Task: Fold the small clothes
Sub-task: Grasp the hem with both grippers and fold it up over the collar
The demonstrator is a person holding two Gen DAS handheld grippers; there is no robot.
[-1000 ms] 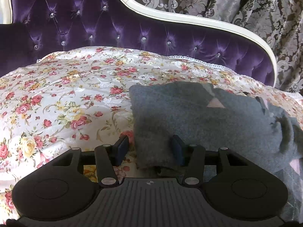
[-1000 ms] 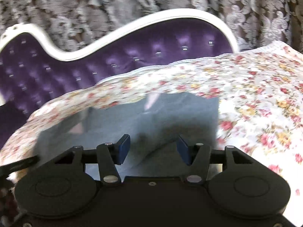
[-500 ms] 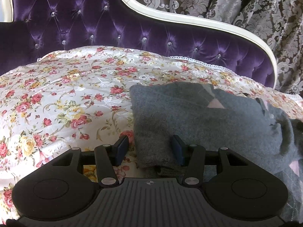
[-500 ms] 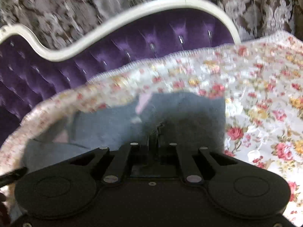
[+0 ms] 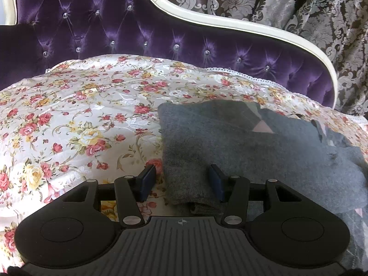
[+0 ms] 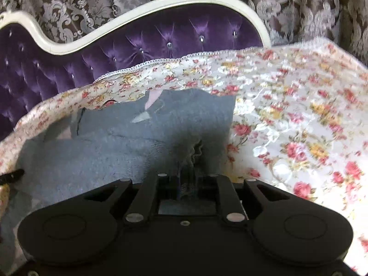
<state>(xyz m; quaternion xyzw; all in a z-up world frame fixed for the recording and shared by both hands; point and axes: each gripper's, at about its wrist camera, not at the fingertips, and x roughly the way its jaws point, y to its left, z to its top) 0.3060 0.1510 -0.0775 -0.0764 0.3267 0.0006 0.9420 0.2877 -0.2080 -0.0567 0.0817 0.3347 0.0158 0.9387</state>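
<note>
A grey knit garment (image 5: 264, 151) lies on a floral bedspread (image 5: 76, 119), in front of a purple tufted headboard (image 5: 142, 34). In the left wrist view its long axis runs left to right, with a straight folded edge at the left. The left gripper (image 5: 181, 181) is held with its fingers spread, straddling the garment's near left corner without pinching it. The right gripper (image 6: 187, 184) is seen nearly closed, a bunched ridge of the fabric pinched between its fingers; its jaws have just been opening slightly.
</note>
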